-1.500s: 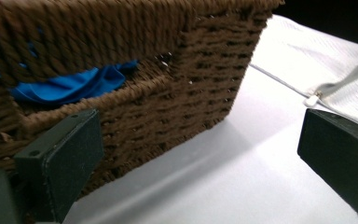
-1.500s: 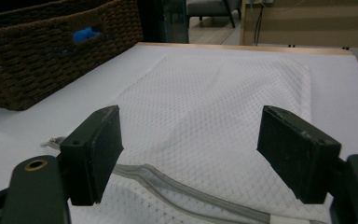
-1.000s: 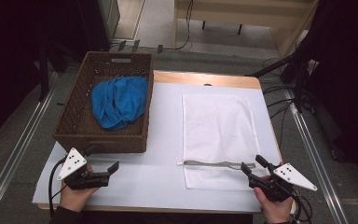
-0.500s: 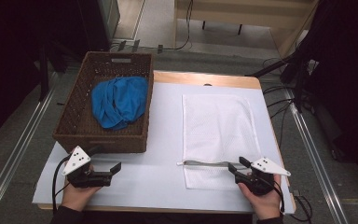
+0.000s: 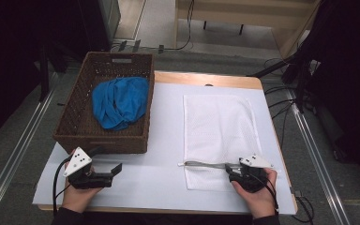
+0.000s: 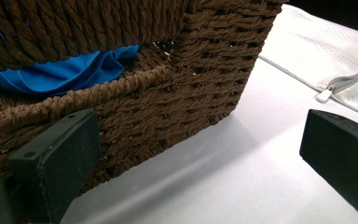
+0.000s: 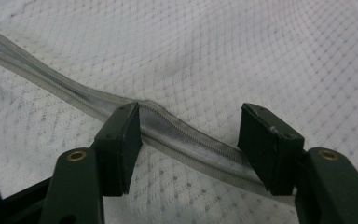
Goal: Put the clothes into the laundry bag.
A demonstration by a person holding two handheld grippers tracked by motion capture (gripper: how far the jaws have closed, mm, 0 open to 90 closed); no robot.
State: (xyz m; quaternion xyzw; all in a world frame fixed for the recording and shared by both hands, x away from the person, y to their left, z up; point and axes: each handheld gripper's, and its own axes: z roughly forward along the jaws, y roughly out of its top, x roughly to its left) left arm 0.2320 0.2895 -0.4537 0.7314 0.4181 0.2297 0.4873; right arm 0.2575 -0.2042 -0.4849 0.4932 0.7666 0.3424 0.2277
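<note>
Altogether one basket (image 5: pixel 75 136), two tools.

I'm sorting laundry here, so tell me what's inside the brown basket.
Inside the wicker basket lies a crumpled blue cloth, bunched toward its right side. Bare basket floor shows to the cloth's left. Anything underneath the cloth is covered, so I cannot tell whether more lies there.

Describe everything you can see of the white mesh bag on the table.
The white mesh bag lies flat on the right side of the white table cover, its fabric dotted with fine holes. A grey zipper crosses it near the person's end, its pull toward the basket side. The right hand-held gripper rests on the bag, its open jaws either side of the zipper.
</note>
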